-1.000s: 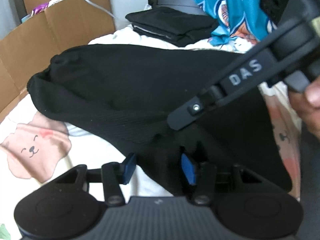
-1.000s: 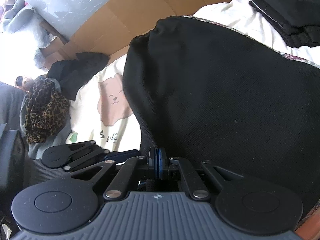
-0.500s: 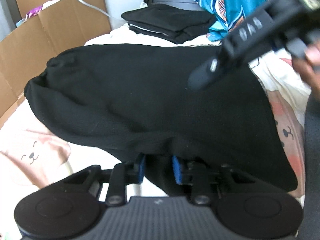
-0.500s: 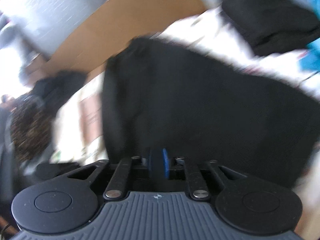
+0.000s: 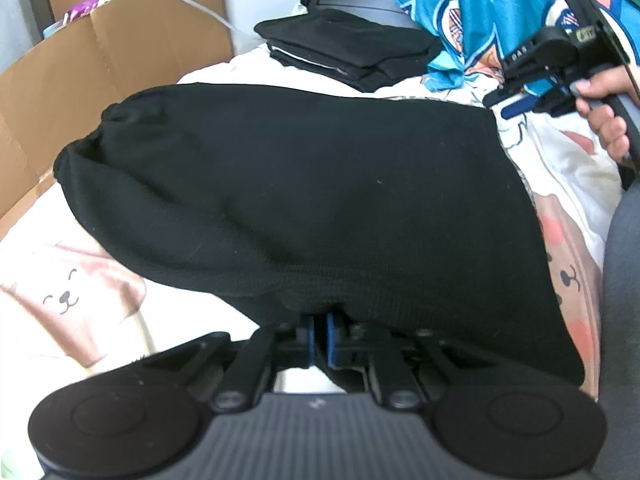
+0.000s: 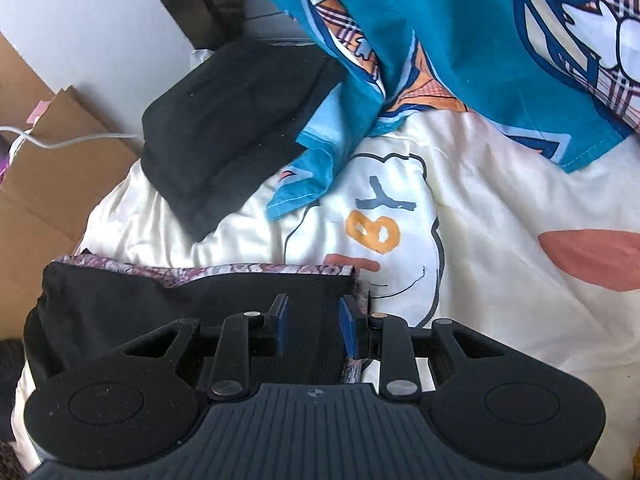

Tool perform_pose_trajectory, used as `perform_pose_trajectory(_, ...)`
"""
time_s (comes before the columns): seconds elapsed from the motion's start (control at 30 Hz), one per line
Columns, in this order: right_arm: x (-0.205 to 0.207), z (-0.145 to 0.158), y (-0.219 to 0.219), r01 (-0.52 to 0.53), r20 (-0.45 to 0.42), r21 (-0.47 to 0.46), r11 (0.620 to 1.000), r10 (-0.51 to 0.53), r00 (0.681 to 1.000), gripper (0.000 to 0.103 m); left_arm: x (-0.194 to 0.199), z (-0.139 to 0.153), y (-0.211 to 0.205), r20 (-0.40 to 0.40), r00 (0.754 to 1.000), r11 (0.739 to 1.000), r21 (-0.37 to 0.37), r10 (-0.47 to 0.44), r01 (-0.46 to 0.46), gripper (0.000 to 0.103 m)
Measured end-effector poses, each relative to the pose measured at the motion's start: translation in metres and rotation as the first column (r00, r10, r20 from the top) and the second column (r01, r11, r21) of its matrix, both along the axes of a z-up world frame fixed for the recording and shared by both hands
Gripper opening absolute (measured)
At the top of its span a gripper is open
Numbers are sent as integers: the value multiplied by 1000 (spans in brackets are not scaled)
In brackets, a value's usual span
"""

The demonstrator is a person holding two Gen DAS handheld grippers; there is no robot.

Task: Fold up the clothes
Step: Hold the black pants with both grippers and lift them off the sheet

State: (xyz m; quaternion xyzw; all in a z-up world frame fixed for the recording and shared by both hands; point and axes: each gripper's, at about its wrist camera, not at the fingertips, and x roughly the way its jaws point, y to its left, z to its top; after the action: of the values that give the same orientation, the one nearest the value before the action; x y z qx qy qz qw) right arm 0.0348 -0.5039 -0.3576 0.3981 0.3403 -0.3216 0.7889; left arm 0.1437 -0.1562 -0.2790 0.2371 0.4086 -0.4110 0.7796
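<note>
A black knit garment lies spread on the bed sheet. My left gripper is shut on its near edge, and the cloth bunches over the blue pads. In the left wrist view, a hand holds my right gripper beside the garment's far right corner. In the right wrist view, the right gripper hovers over that corner of the black garment, where a patterned lining edge shows. Its jaws are opening. The cloth lies under the gap and the pads do not press on it.
A stack of folded black clothes sits at the back of the bed, with a blue printed jersey draped to its right. Cardboard stands along the left side. A white cable runs over the cardboard.
My left gripper closed on the garment's near edge. My right gripper left the near edge, swung away to the far right corner and opened its jaws.
</note>
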Motion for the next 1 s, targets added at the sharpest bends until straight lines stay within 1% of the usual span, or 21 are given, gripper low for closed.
perform_pose_trajectory(0.13,-1,-17,-8,19,-13,64,998,-18,1000,30,2,2,6,-16,1000,1000,-14,21,-22,4)
perform_pose_trajectory(0.2,2,-27,-11,25,-34,95,995,-22,999,30,1,3,12,-23,999,999,-26,39,-40,3)
perform_pose_trajectory(0.27,5,-33,-13,34,-69,95,995,-27,997,30,1,5,20,-27,997,997,-42,68,-69,3)
perform_pose_trajectory(0.33,7,-38,-13,35,-85,97,995,-27,996,29,-1,5,30,-27,995,994,-52,92,-94,3)
perform_pose_trajectory(0.47,15,-39,-7,6,-119,49,999,0,993,30,-9,5,50,-18,992,990,-62,125,-126,3)
perform_pose_trajectory(0.57,16,-39,-5,0,-126,38,999,4,992,30,-14,4,65,-22,990,987,-71,142,-143,3)
perform_pose_trajectory(0.73,15,-39,-5,2,-125,37,999,3,992,30,-21,3,77,-21,989,986,-82,144,-145,2)
perform_pose_trajectory(0.9,14,-38,-5,0,-127,33,999,5,992,30,-21,2,78,-19,991,989,-74,129,-130,2)
perform_pose_trajectory(1.0,14,-38,-5,2,-126,33,999,2,992,30,-20,0,78,-31,992,991,-53,124,-126,3)
